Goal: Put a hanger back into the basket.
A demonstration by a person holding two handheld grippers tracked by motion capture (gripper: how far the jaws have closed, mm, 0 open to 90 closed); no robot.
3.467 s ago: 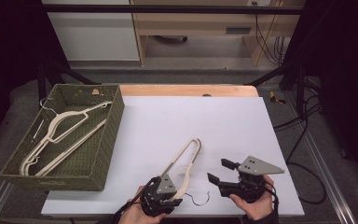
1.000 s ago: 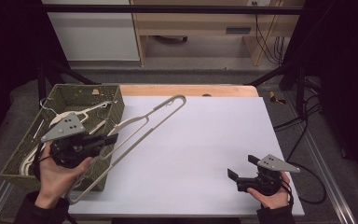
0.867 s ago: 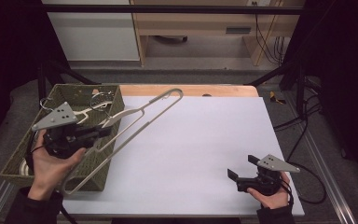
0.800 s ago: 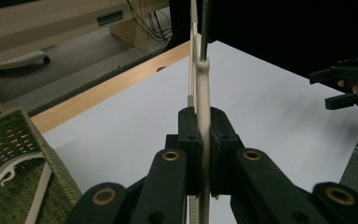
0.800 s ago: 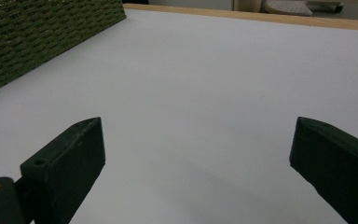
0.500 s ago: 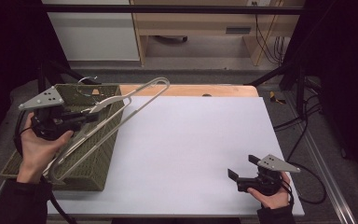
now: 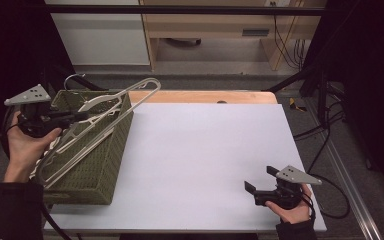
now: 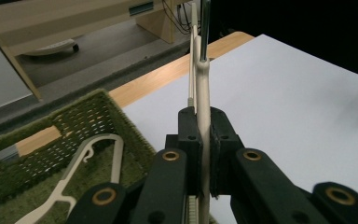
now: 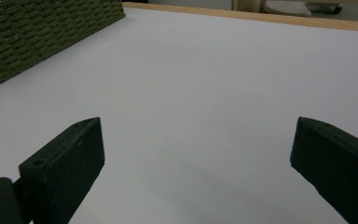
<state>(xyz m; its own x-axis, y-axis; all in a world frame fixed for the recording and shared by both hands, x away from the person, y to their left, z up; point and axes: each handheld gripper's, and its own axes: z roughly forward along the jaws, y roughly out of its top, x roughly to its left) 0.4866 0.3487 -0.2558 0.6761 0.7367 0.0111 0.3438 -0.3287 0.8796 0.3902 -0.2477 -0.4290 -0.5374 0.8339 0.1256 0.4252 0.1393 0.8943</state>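
Cream hanger point(image 7: 105, 112) clamped above green woven basket point(image 7: 97, 165), other hangers point(image 8: 81, 179) inside

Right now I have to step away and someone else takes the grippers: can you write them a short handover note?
Left gripper: shut on a cream hanger, held in the air over the green basket at the table's left side.
Right gripper: open, holding nothing, low over the table's near right corner.
Done: hanger lifted and brought above the basket, where another hanger already lies.
Left: lower it in, probably alongside the other, then open the jaws.
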